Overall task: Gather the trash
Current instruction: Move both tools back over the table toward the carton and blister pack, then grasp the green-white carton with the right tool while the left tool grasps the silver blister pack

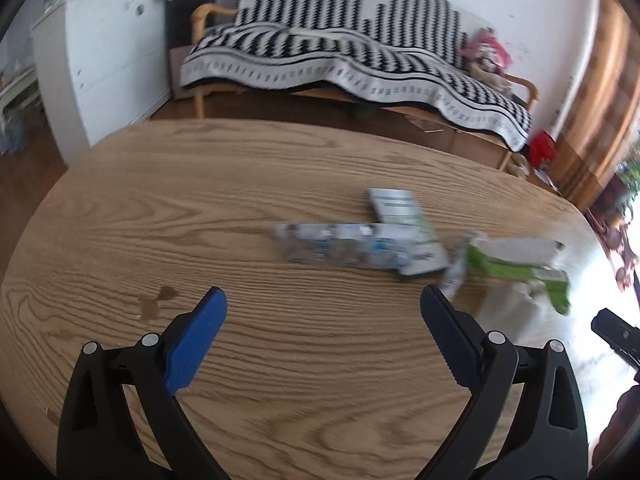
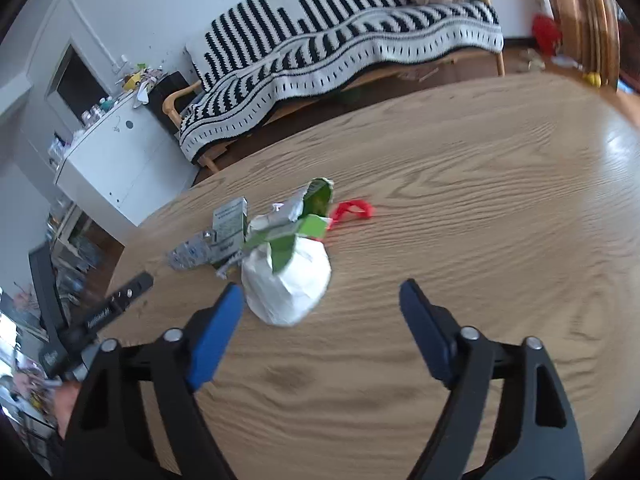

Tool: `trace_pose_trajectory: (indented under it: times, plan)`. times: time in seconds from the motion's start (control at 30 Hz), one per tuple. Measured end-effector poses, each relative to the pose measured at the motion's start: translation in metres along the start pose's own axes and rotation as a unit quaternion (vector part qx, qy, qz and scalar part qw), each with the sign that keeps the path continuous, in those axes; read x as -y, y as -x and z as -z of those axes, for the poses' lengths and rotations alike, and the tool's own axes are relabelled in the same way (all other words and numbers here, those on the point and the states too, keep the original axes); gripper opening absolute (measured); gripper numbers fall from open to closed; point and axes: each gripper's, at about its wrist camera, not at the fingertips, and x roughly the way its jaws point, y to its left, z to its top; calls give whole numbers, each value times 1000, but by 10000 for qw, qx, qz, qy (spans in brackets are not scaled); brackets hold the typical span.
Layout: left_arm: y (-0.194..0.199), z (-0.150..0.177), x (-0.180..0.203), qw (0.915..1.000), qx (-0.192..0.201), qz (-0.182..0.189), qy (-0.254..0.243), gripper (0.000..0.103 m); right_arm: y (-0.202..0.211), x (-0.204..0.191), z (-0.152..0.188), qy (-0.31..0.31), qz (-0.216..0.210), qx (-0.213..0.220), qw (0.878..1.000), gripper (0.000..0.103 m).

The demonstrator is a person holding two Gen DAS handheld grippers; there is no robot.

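A pile of trash lies on the wooden table point(image 1: 200, 200). In the left wrist view I see a flattened clear plastic bottle point(image 1: 336, 246), a white and green carton point(image 1: 404, 224) and a torn green wrapper point(image 1: 516, 268). My left gripper point(image 1: 324, 300) is open and empty, short of the bottle. In the right wrist view a crumpled white paper bag point(image 2: 288, 284) lies close ahead, with the green wrapper point(image 2: 296, 232), the carton point(image 2: 230, 220), the bottle point(image 2: 190, 254) and a red scrap point(image 2: 352, 210) behind it. My right gripper point(image 2: 322, 294) is open and empty just before the bag.
A sofa with a black and white striped blanket point(image 1: 352, 52) stands beyond the table. A white cabinet point(image 1: 108, 56) stands at the left. The left gripper's body point(image 2: 116, 304) shows at the left of the right wrist view.
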Motion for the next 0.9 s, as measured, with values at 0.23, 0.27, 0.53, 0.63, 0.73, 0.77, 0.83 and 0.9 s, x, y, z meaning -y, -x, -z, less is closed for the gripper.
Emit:
trace_pose_trajectory:
  times: [0.23, 0.27, 0.53, 0.63, 0.73, 0.77, 0.83, 0.9]
  plan:
    - [-31, -11, -15, 9997, -85, 154, 181, 94, -39, 5, -25, -403, -225, -147, 9988, 65]
    - [-35, -10, -16, 9996, -100, 153, 204, 94, -45, 4, -28, -444, -264, -202, 9985, 60]
    - [-58, -22, -1, 9999, -120, 19, 31, 95, -47, -15, -31, -218, -625, -154, 9977, 12]
    - [-48, -30, 8, 9983, 196, -208, -503, 95, -30, -22, -33, -15, -777, -15, 9970, 3]
    - [-35, -39, 15, 9868, 528, -234, -1514, 95, -16, -21, -32, 71, -908, 28, 9958, 3]
    - [-34, -41, 16, 9809, 562, -225, -1851, 95, -10, -21, -33, 151, -946, 33, 9954, 3]
    - [-34, -46, 14, 9711, 500, -122, -2329, 95, -2, -19, -35, 229, -990, 69, 9948, 3]
    - [-35, -50, 12, 9650, 347, 215, -2591, 95, 4, -18, -37, 312, -978, 95, 9947, 3]
